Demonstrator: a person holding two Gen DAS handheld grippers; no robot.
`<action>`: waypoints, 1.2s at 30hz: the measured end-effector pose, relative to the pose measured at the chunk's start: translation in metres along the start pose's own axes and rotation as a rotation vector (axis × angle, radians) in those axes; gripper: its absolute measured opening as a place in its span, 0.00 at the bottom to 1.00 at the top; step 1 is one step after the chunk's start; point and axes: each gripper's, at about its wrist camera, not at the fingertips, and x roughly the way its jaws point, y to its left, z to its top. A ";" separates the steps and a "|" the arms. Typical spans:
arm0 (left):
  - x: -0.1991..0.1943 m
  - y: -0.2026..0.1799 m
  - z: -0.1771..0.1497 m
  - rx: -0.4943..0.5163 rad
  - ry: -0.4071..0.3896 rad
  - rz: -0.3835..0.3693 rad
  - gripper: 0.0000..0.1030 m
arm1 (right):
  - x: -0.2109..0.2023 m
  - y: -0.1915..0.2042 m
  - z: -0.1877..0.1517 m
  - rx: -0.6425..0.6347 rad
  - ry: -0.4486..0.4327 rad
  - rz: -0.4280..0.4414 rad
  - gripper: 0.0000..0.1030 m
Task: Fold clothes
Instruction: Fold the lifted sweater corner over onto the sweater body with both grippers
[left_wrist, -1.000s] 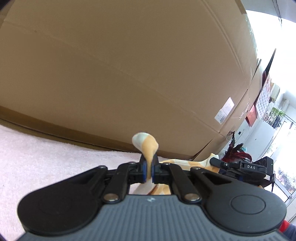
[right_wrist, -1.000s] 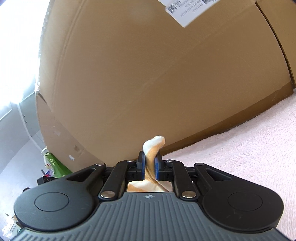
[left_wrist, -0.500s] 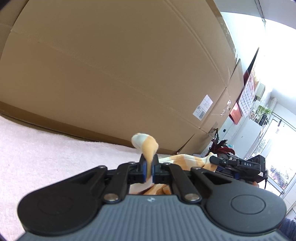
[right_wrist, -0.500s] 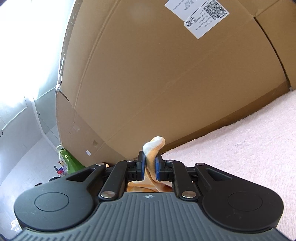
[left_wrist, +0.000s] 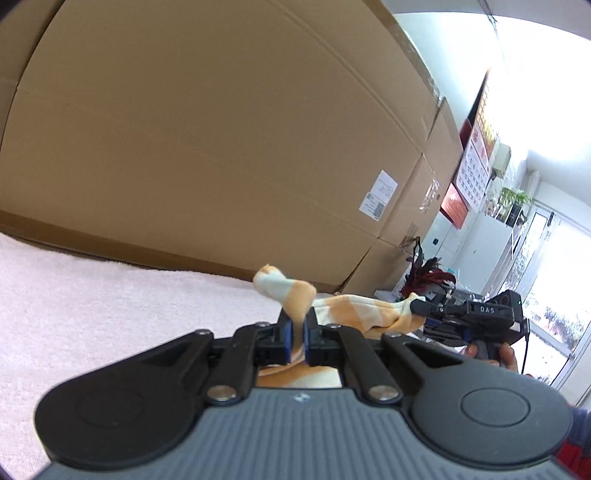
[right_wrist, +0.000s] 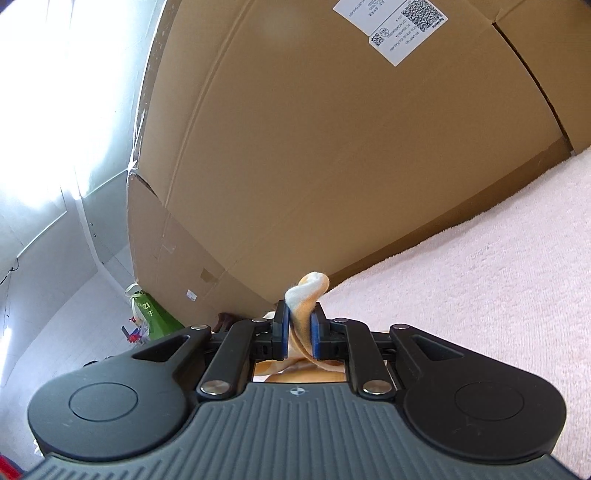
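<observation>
My left tool (left_wrist: 298, 334) is clamped tight on one corner of the orange-and-white garment (left_wrist: 354, 310), and my right tool (right_wrist: 299, 330) pinches another corner, the cloth stretched between them above the pink towel (right_wrist: 480, 295), in front of the big cardboard box (left_wrist: 221, 147) standing behind it.

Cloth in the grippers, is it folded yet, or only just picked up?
Done: both grippers pinch the orange-and-white cloth, left gripper and right gripper. In hand: it hangs stretched between them above the pink towel. Left: no finished fold shows; it needs laying down and folding.
</observation>
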 end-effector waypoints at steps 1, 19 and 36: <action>0.000 -0.001 -0.002 0.004 0.001 0.002 0.01 | -0.001 0.001 -0.002 0.000 0.000 0.004 0.13; -0.014 -0.021 -0.044 0.037 0.030 0.033 0.02 | -0.013 -0.010 -0.037 0.043 0.015 -0.011 0.15; -0.022 -0.029 -0.048 0.100 0.040 0.082 0.17 | -0.028 0.040 -0.065 -0.327 0.038 -0.272 0.24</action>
